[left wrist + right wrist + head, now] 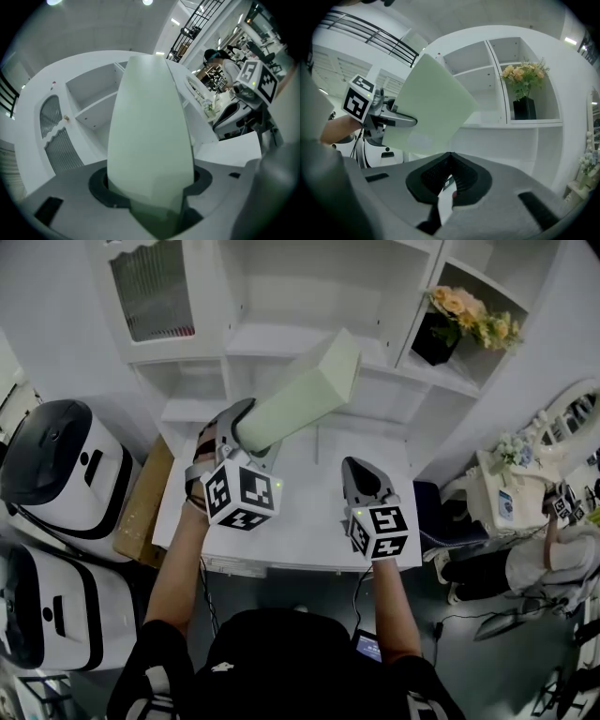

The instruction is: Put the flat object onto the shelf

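A flat pale green box [305,395] sticks out of my left gripper [246,423], which is shut on its near end. The box slants up towards the white shelf unit [281,338] and its far end is level with a middle shelf board. In the left gripper view the box [150,140] fills the middle, clamped between the jaws. My right gripper [361,474] hovers over the desk to the right, shut, with nothing in it. From the right gripper view the box [429,110] and the left gripper [389,117] show at left, in front of the shelf [487,124].
A black vase with flowers [450,320] stands in the right shelf compartment. A ribbed-glass cabinet door [150,287] is at upper left. The white desk [291,512] lies below the grippers. White machines [56,465] and a cardboard box [141,502] stand left; a person [534,559] sits right.
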`<state>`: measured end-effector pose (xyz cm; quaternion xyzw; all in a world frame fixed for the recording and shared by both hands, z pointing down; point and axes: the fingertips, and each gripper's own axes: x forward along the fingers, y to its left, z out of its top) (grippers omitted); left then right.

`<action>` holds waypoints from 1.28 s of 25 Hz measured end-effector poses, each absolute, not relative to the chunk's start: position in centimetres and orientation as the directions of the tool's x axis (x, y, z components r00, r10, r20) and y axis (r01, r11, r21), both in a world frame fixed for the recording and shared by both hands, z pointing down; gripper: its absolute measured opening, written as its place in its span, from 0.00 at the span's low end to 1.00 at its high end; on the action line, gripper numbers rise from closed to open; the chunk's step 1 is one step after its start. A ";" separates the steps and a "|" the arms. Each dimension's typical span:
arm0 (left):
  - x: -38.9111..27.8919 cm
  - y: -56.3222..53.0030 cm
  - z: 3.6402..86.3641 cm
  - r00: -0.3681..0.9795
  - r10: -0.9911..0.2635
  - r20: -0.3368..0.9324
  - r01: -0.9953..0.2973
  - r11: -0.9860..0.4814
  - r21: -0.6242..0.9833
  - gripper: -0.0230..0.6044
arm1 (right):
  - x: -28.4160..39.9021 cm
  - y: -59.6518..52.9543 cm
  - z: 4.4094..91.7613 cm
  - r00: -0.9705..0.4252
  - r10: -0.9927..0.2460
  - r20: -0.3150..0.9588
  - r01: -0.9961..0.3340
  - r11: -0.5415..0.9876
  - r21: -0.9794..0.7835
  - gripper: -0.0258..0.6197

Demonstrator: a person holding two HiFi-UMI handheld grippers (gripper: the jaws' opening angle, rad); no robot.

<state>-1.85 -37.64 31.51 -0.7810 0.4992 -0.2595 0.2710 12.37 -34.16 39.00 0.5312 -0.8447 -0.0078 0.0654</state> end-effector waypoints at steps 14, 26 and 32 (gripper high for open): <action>-1.1 -39.5 30.0 0.293 -0.948 0.121 -0.466 -0.253 -0.848 0.47 | 12.8 -34.1 39.2 -0.427 -0.898 0.105 -0.897 0.435 0.075 0.03; 0.6 -40.1 27.9 0.270 -0.961 0.059 -0.297 -0.142 -0.944 0.47 | 12.7 -34.4 39.6 -0.437 -0.893 0.109 -0.893 0.445 0.064 0.03; 1.2 -40.2 27.0 0.272 -0.961 0.043 -0.250 -0.114 -0.962 0.47 | 13.0 -34.5 39.7 -0.435 -0.894 0.108 -0.895 0.443 0.063 0.03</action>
